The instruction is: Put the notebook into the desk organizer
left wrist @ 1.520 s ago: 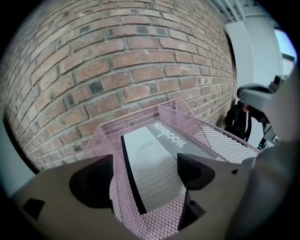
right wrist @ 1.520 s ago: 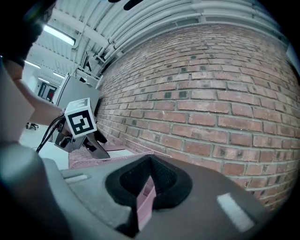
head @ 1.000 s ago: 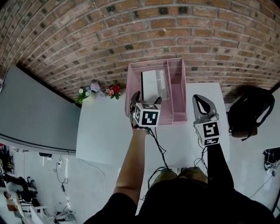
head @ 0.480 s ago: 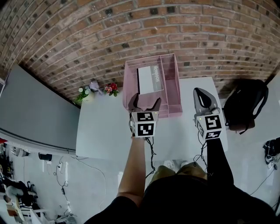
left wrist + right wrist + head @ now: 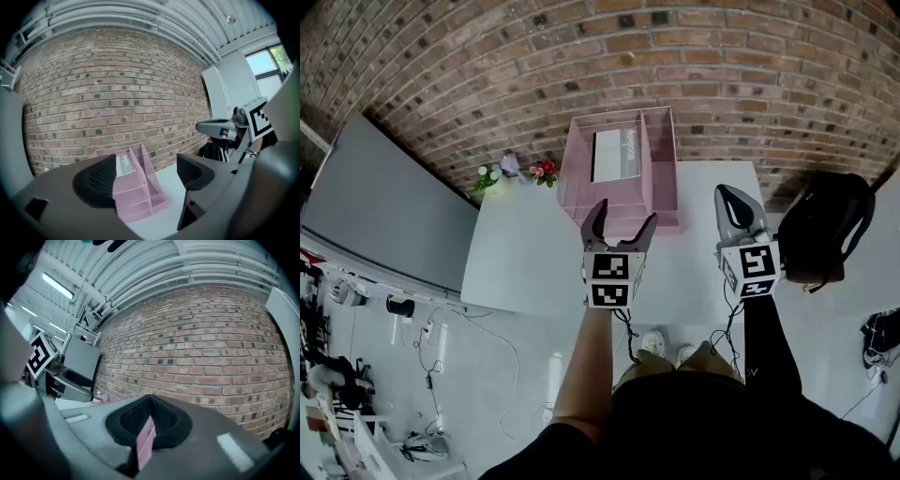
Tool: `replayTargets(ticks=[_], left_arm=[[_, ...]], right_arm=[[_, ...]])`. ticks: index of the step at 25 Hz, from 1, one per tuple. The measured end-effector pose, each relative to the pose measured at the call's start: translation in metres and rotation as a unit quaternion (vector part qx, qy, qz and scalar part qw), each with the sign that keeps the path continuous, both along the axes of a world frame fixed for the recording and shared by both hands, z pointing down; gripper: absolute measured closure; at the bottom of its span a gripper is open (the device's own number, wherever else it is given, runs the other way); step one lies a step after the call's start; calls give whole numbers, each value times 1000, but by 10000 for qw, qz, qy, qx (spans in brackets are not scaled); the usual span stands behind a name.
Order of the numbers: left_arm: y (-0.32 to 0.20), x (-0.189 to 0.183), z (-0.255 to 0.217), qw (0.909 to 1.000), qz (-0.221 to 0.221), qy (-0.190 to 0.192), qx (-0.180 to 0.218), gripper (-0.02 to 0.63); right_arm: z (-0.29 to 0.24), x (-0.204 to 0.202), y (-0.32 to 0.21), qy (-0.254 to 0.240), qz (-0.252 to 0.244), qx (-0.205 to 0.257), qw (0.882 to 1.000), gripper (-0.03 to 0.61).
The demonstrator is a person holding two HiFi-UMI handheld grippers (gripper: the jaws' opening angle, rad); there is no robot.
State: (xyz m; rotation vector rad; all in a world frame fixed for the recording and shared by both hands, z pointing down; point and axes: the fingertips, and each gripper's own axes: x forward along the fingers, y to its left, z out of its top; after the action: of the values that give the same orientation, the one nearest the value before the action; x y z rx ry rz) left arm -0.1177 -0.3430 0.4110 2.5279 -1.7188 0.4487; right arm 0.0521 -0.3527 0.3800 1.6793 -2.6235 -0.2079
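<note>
The pink mesh desk organizer (image 5: 661,187) stands at the back of the white table (image 5: 525,258), against the brick wall. The grey-white notebook (image 5: 614,155) stands inside its rear compartment, also seen as notebook (image 5: 123,165) in the organizer (image 5: 140,192). My left gripper (image 5: 623,214) is open and empty, just in front of the organizer; in its own view the left gripper (image 5: 145,176) frames the organizer between its pads. To the right, my right gripper (image 5: 728,194) is shut and empty, held over the table's right part. A pink sliver shows past the right gripper (image 5: 149,423).
Small flower pots (image 5: 542,171) sit at the table's back left beside the organizer. A black backpack (image 5: 830,225) lies on the floor to the right. A grey panel (image 5: 384,220) stands on the left. Cables (image 5: 441,375) run across the floor below the table.
My left gripper has drawn back from the organizer toward me, still open. The notebook stays in the organizer. The right gripper has hardly moved.
</note>
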Motion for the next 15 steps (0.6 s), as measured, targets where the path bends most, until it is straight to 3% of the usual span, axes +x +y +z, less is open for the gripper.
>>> replayTargets(ticks=[5,9,15], left_arm=[[29,17,-12,9993,-222,142,254,218],[49,24,-22,9976,-472,96,491,339],[69,40,-30,9964,-528,22,657,418]], right_arm=[[2,14,21,7,-298,8,9996,578],[2,23,35,17,-499,60,9987,578],[-2,29,49,-16,-721,143,9973,578]])
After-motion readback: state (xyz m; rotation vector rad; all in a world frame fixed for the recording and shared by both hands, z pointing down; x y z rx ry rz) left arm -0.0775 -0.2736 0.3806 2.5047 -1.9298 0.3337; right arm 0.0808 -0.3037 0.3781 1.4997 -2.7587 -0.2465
